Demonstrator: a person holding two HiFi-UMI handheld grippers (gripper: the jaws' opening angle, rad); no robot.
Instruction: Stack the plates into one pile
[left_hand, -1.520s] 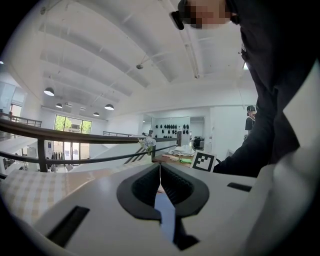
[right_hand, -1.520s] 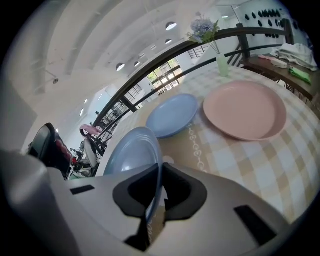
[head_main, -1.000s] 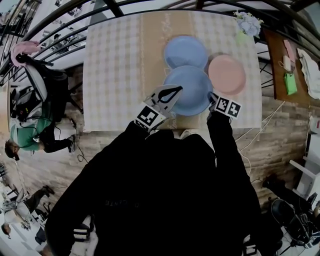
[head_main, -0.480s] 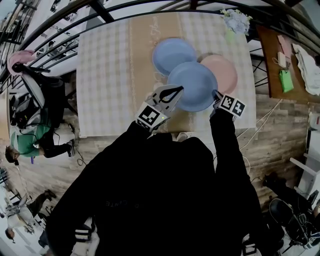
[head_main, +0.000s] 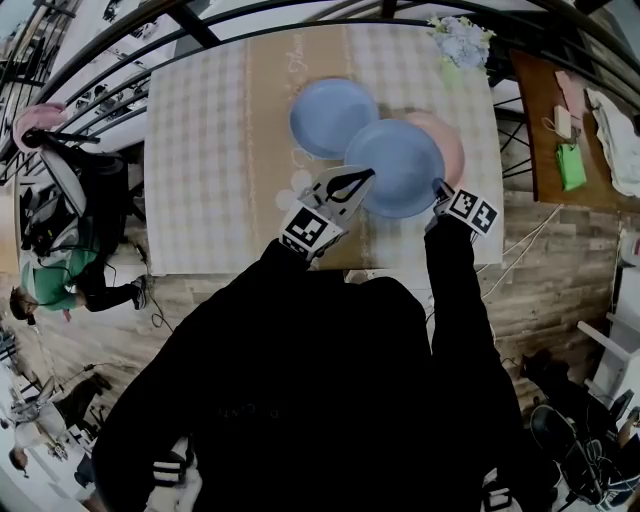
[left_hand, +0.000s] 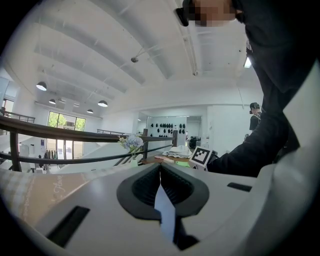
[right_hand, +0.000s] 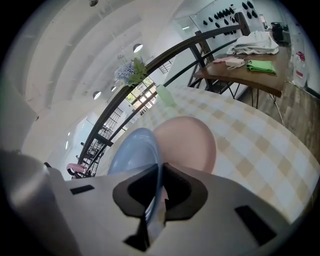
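Plate (head_main: 395, 168), round, shallow, pale blue

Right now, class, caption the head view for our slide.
Stacking plates: the left hand-held gripper and right hand-held gripper grip one blue plate partly over the pink plate.

I hold 1 blue plate (head_main: 398, 168) by its rim over the pink plate (head_main: 454, 145), with the 2nd blue plate (head_main: 332, 117) flat on the table beside them.

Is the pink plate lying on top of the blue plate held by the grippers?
No, the held blue plate overlaps the pink plate, which lies under it on the table.
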